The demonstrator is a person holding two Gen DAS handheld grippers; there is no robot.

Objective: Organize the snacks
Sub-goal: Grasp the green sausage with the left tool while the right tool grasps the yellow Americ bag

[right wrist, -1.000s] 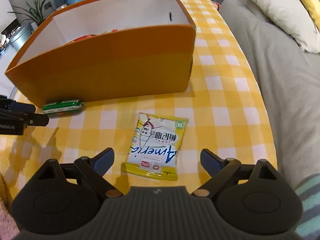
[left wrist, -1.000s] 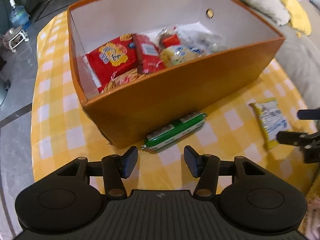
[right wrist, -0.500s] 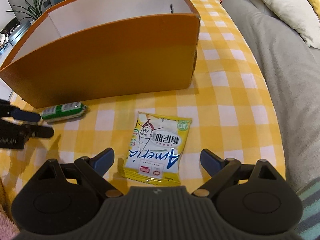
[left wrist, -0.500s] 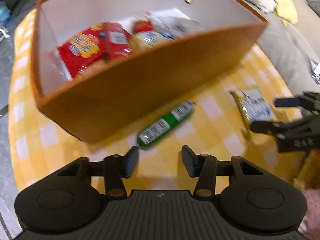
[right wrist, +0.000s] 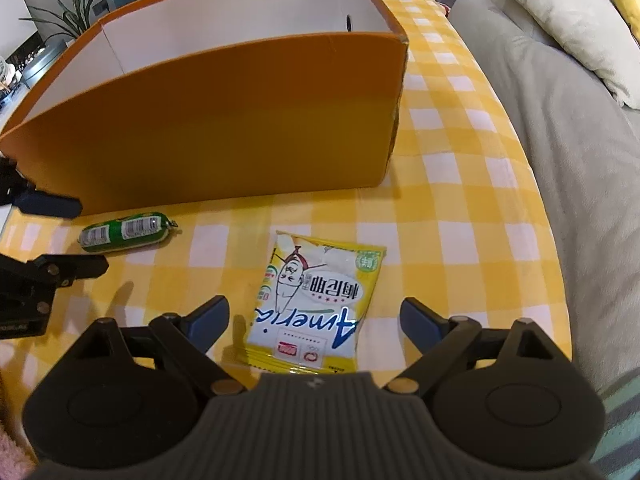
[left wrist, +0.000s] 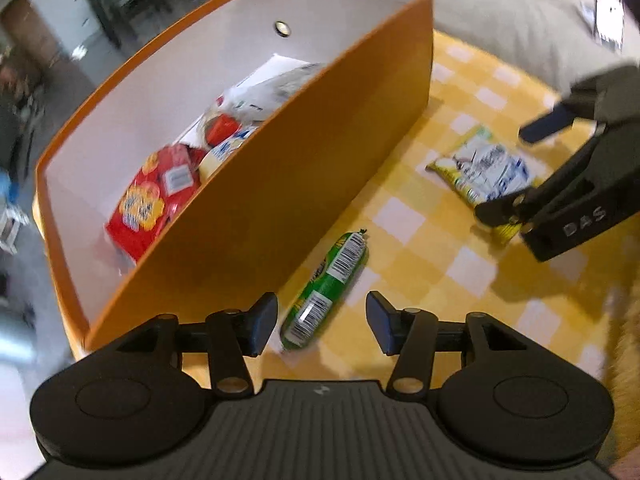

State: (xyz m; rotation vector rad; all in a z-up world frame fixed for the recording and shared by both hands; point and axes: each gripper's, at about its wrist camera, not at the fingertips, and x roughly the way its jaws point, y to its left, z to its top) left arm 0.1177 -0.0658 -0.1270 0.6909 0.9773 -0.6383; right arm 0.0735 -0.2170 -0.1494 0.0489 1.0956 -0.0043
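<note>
Snacks are seen in two places: several packets lie inside the orange box, and two more lie outside it on the yellow-checked tabletop. A green sausage lies just ahead of the left claw, its near end reaching in between the two fingers, which are spread and press on nothing; its jaws have just been opening, with only that end of the sausage between them and untouched. The box wall stands close on the left of this claw, just beside the sausage, and hems in that side. In the right wrist view the sausage is seen lying along the foot of the box, between the left claw's fingertips.

A yellow packet lies flat directly ahead of the right claw, between its widely spread fingers, which do not touch it. From the left wrist view the same packet is partly covered by the right claw. A grey sofa with a pale cushion borders the tabletop to the right of the right claw.
</note>
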